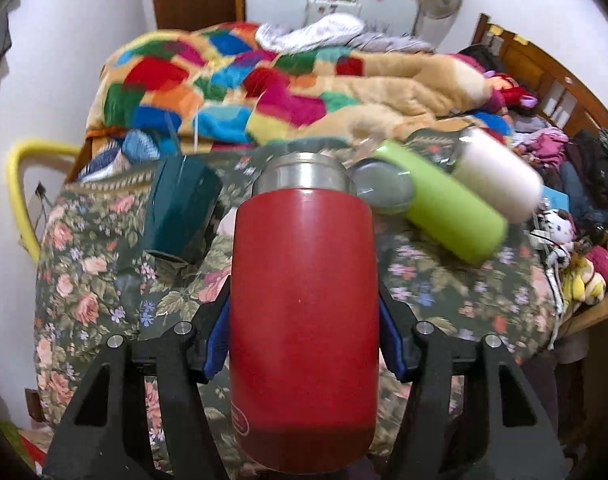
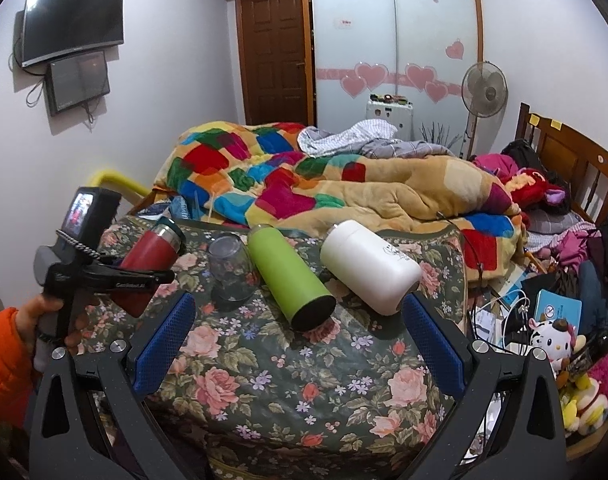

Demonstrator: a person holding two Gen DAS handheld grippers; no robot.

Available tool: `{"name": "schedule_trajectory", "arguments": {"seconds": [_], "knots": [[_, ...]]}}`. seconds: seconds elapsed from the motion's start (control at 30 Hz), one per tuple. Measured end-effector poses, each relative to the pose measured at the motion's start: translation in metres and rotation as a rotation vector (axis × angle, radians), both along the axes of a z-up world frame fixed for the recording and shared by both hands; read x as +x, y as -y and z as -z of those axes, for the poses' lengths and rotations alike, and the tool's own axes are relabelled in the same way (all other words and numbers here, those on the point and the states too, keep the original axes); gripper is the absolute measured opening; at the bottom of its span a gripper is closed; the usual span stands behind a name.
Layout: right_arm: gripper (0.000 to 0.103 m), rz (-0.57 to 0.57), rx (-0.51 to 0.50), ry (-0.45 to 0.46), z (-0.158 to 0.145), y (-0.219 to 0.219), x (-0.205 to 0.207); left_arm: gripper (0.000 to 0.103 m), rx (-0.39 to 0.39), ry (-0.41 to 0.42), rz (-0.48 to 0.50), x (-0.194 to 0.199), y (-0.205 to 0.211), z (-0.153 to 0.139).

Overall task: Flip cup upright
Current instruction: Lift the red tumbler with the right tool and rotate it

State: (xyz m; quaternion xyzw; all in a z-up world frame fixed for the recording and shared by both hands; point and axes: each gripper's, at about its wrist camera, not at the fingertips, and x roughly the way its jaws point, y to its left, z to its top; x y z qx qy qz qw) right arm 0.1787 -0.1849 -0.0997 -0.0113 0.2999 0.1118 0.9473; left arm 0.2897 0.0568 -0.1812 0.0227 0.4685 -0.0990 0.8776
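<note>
My left gripper (image 1: 304, 340) is shut on a red cup (image 1: 304, 320) with a steel rim, its blue pads pressed on both sides; the rim points away from the camera. In the right wrist view the red cup (image 2: 148, 256) is held tilted above the floral cloth (image 2: 284, 380), rim up and to the right, in the left gripper (image 2: 144, 276). My right gripper (image 2: 300, 348) is open and empty, low over the cloth in front of the other cups.
A clear glass (image 2: 230, 268) stands upside down on the cloth. A green bottle (image 2: 288, 276) and a white bottle (image 2: 368, 264) lie on their sides beside it. A dark teal box (image 1: 180, 208) sits behind on the left. A patchwork blanket (image 2: 304, 184) is heaped behind.
</note>
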Motion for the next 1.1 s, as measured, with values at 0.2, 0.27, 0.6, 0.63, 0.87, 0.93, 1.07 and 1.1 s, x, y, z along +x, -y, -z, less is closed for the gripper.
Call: {"name": "schedule_trajectory", "arguments": {"seconds": [0.2, 0.27, 0.6, 0.63, 0.87, 0.93, 1.07, 1.1], "knots": [[0.103, -0.004, 0.003, 0.036, -0.010, 0.000, -0.016, 0.061, -0.007, 0.068, 0.076, -0.027, 0.034, -0.034], [0.103, -0.002, 0.005, 0.045, -0.012, 0.002, -0.021, 0.061, -0.019, 0.074, 0.103, -0.033, 0.049, -0.039], [0.103, 0.032, 0.001, 0.034, -0.006, 0.021, -0.029, 0.061, -0.069, -0.042, 0.206, -0.035, 0.120, 0.008], [0.103, 0.035, -0.002, 0.031, -0.005, 0.024, -0.030, 0.061, -0.071, -0.062, 0.211, -0.033, 0.126, 0.017], [0.103, 0.057, -0.021, -0.016, 0.010, 0.033, -0.021, 0.061, -0.031, -0.153, 0.201, -0.028, 0.144, 0.070], [0.103, 0.059, -0.022, -0.028, 0.013, 0.035, -0.022, 0.061, -0.017, -0.160, 0.197, -0.027, 0.146, 0.078], [0.103, 0.064, -0.026, -0.055, 0.021, 0.035, -0.016, 0.061, -0.013, -0.162, 0.198, -0.026, 0.147, 0.085], [0.103, 0.065, -0.027, -0.058, 0.021, 0.035, -0.016, 0.061, -0.012, -0.162, 0.199, -0.026, 0.147, 0.087]]}}
